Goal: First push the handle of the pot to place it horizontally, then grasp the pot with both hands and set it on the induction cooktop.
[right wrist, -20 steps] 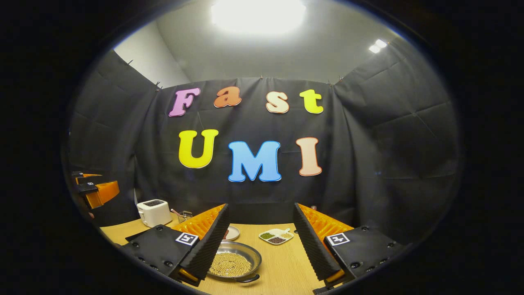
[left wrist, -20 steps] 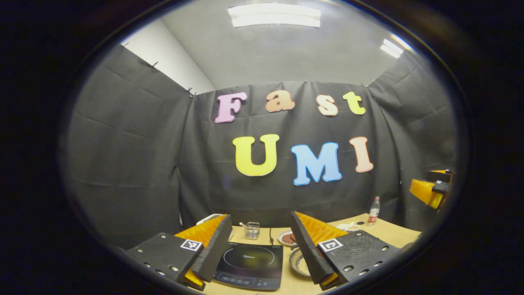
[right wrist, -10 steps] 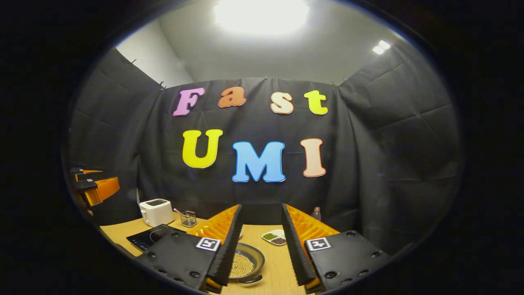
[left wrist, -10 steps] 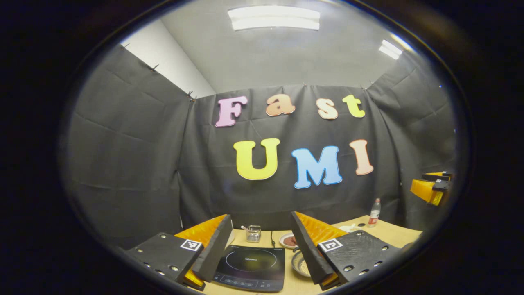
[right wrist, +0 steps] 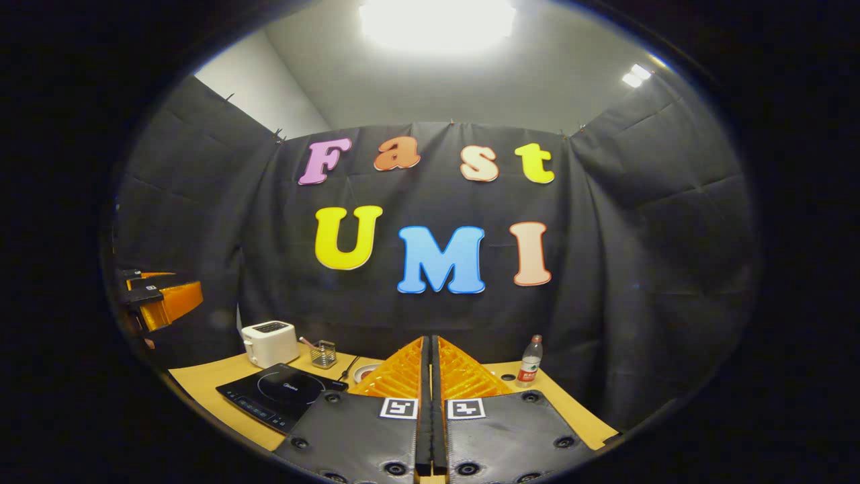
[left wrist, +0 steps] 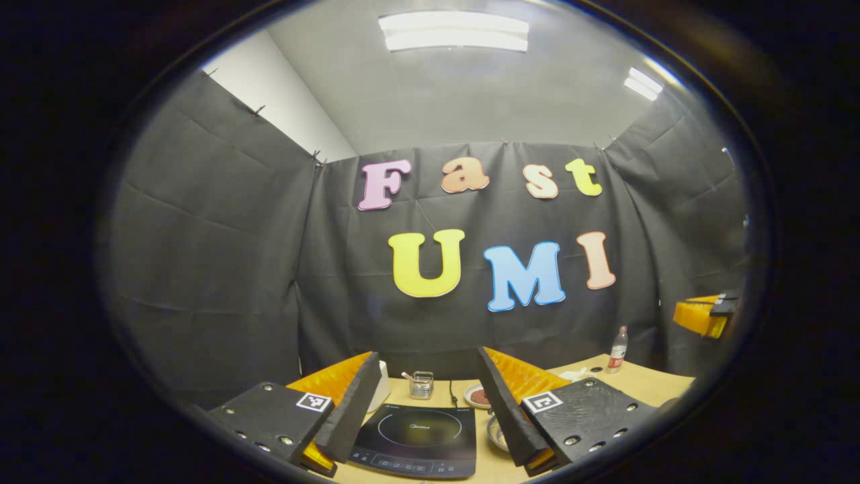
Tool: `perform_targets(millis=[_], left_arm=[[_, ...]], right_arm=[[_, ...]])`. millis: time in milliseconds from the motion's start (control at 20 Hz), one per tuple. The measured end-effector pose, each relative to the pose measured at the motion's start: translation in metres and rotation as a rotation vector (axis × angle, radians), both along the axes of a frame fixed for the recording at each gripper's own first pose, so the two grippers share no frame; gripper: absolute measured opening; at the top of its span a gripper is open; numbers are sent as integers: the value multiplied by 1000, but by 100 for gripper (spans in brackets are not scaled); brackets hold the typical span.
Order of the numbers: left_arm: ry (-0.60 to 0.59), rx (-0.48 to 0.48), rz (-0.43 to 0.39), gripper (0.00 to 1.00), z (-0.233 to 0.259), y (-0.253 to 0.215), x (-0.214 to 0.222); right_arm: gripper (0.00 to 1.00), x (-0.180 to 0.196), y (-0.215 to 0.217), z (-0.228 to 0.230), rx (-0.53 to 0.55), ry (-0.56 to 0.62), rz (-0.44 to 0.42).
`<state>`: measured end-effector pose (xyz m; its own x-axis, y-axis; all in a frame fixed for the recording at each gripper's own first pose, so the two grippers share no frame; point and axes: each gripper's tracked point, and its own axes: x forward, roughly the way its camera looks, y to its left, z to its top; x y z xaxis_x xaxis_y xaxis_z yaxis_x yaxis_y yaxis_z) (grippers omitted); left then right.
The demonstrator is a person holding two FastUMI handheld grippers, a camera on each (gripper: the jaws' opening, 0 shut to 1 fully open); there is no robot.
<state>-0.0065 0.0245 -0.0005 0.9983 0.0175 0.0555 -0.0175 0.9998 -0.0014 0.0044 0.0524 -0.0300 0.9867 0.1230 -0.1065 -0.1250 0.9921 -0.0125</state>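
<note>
The pot (left wrist: 498,433) sits just right of the cooktop (left wrist: 416,440), mostly hidden behind your left gripper (left wrist: 427,403), whose jaws stand wide and empty. Your right gripper (right wrist: 431,390) is pressed closed on nothing; lower it beside the handle, probably near the bench's front edge, and nudge sideways.

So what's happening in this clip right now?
A person holds a gripper in each hand above a wooden table. The right gripper is shut on nothing, while the left gripper hangs open over the induction cooktop. The pot sits beside the cooktop, partly hidden behind a finger; nothing grips it. A toaster and bottle stand farther back.
</note>
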Motion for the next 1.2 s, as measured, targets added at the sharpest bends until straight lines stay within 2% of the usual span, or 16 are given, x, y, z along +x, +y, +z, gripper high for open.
perform_targets(millis=[100,150,500,700,900,1200], left_arm=[[-21,11,-1,84,0,6,-1],[-21,13,3,84,-1,9,0],[12,28,44,84,-13,18,11],[40,22,92,84,-18,16,22],[64,34,129,84,-24,10,34],[109,40,178,84,-33,4,47]], right_arm=[[0,-1,14,-24,-21,64,52],[2,-1,18,-37,-33,99,73],[2,-5,40,-124,-72,341,221],[0,-6,44,-172,-126,474,338],[2,-13,47,-218,-154,591,447],[2,-23,41,-281,-187,774,537]])
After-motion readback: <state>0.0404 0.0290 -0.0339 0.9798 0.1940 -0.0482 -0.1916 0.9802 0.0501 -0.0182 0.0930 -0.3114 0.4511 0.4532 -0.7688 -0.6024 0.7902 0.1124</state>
